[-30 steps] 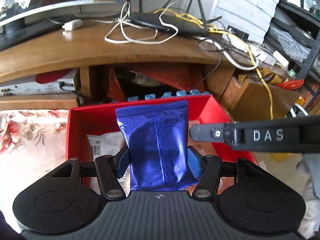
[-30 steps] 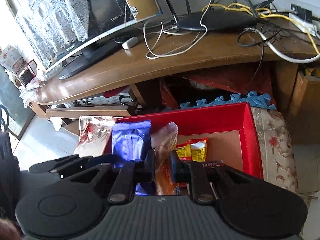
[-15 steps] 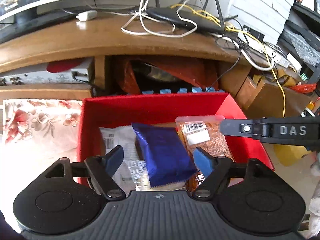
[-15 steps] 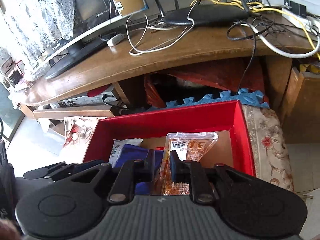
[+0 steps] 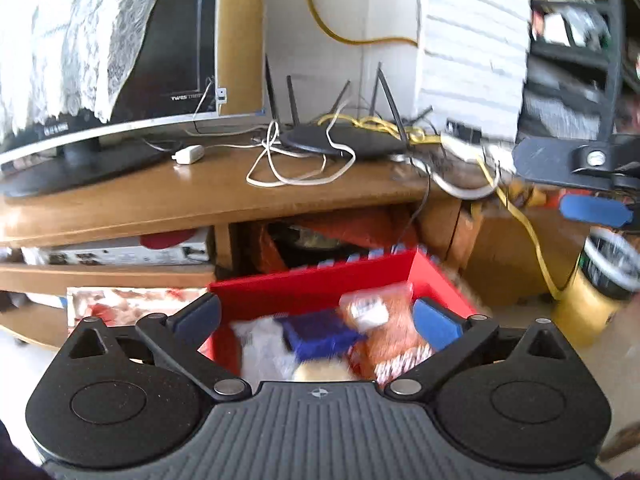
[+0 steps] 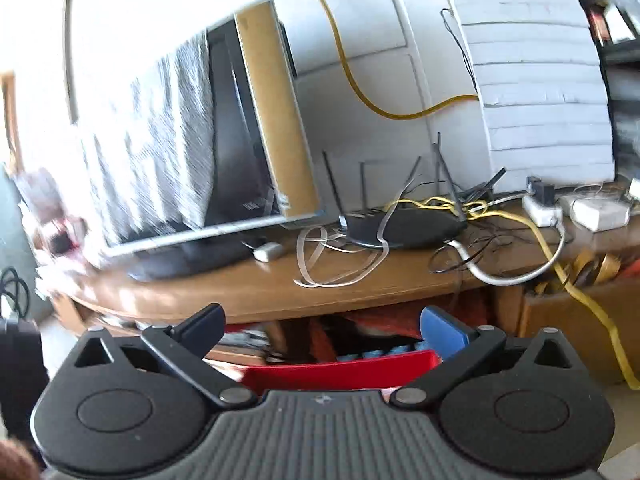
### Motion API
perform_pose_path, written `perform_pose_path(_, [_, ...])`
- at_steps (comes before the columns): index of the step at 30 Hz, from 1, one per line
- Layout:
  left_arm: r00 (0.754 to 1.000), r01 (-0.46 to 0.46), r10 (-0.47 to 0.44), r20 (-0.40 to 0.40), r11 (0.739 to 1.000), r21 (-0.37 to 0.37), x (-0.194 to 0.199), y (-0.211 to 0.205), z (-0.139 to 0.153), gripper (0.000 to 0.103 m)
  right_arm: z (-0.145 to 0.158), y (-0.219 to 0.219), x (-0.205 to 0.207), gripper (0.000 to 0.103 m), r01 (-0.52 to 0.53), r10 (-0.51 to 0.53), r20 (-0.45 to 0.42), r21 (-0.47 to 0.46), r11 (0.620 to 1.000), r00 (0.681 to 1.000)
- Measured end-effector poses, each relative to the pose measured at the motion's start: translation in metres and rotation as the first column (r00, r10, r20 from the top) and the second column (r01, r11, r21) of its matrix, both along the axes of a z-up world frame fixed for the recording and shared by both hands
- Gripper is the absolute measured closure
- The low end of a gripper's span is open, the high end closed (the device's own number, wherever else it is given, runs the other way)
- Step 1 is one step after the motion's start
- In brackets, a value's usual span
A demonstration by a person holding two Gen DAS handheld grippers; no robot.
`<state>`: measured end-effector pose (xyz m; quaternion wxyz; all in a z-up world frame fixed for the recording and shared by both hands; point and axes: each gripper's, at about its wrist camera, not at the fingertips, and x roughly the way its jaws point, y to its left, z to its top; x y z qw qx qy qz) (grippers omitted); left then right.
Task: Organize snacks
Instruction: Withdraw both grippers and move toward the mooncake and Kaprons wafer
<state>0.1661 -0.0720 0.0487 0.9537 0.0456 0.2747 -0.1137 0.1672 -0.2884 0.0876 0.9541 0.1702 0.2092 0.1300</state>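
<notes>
The left gripper (image 5: pixel 318 314) is seen with jaws opening wide, nothing pressed between them; the right gripper (image 6: pixel 322 326) is likewise opening and empty. Below, a blue packet (image 5: pixel 320 334) and an orange packet (image 5: pixel 394 328) (both blurred) are lying in the red box (image 5: pixel 320 282). Beyond its far rim, the wooden desk (image 5: pixel 168 196) is crossed by cables.

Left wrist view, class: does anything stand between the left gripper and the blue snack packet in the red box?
Nothing visible does. The left gripper, jaws opening and empty, looks straight down at the blue snack packet lying in the red box, beside the orange packet.
</notes>
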Motion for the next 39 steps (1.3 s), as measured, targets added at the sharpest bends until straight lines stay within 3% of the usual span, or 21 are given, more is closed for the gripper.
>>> perform_pose_path(2, [0.999,0.003,-0.002,-0.041,1.0,0.023,-0.007,-0.001,-0.013,0.0,-0.015,-0.007,-0.001,0.005,0.003,-0.001,-0.112,0.021,1.0,0.994])
perform_pose_path(6, [0.981,-0.012,0.013,-0.195,1.0,0.002,-0.007,0.005,-0.051,0.0,-0.053,-0.01,-0.018,0.005,0.028,-0.06,-0.258,-0.127,0.992,0.964])
perform_pose_path(8, [0.96,-0.027,0.017,-0.279,0.999,-0.031,-0.003,0.009,-0.069,0.0,-0.071,-0.007,-0.024,0.005,0.004,-0.074,-0.322,-0.212,0.977,0.944])
perform_pose_path(11, [0.939,-0.028,-0.008,-0.344,0.995,-0.099,-0.002,0.011,-0.078,0.0,-0.094,-0.012,-0.029,0.007,-0.021,-0.079,-0.401,-0.24,0.971,0.912])
perform_pose_path(17, [0.92,-0.043,-0.004,-0.391,0.993,-0.112,0.014,-0.01,-0.085,0.0,-0.105,-0.024,-0.033,0.008,-0.015,-0.105,-0.445,-0.26,0.966,0.889])
perform_pose_path(22, [0.91,-0.059,0.039,-0.413,0.998,-0.035,0.019,-0.03,-0.103,0.0,-0.109,-0.03,-0.032,0.008,-0.027,-0.093,-0.459,-0.248,0.968,0.883])
perform_pose_path(26, [0.892,-0.071,0.054,-0.449,0.997,-0.019,0.027,-0.043,-0.119,0.002,-0.114,-0.035,-0.031,0.008,-0.036,-0.082,-0.478,-0.233,0.972,0.874])
perform_pose_path(29, [0.904,-0.054,0.06,-0.423,0.998,0.027,0.023,-0.05,-0.123,0.003,-0.118,-0.035,-0.029,0.008,-0.045,-0.075,-0.499,-0.225,0.973,0.863])
perform_pose_path(31, [0.908,-0.038,0.051,-0.417,0.998,0.04,0.019,-0.049,-0.122,0.011,-0.12,-0.037,-0.029,0.008,-0.042,-0.082,-0.509,-0.227,0.973,0.857])
perform_pose_path(32, [0.903,-0.032,0.039,-0.428,0.999,0.023,0.018,-0.047,-0.121,0.027,-0.121,-0.038,-0.028,0.008,-0.042,-0.084,-0.512,-0.228,0.973,0.855])
perform_pose_path(33, [0.889,-0.032,0.023,-0.458,0.999,-0.012,0.019,-0.043,-0.122,0.033,-0.122,-0.039,-0.028,0.008,-0.042,-0.084,-0.515,-0.228,0.973,0.853])
perform_pose_path(35, [0.874,-0.035,0.003,-0.486,0.998,-0.057,0.016,-0.035,-0.125,0.035,-0.124,-0.041,-0.028,0.008,-0.041,-0.085,-0.521,-0.225,0.973,0.849])
perform_pose_path(39, [0.881,-0.007,-0.005,-0.473,1.0,-0.023,0.0,-0.031,-0.12,0.038,-0.129,-0.039,-0.028,0.008,-0.057,-0.083,-0.544,-0.236,0.97,0.835])
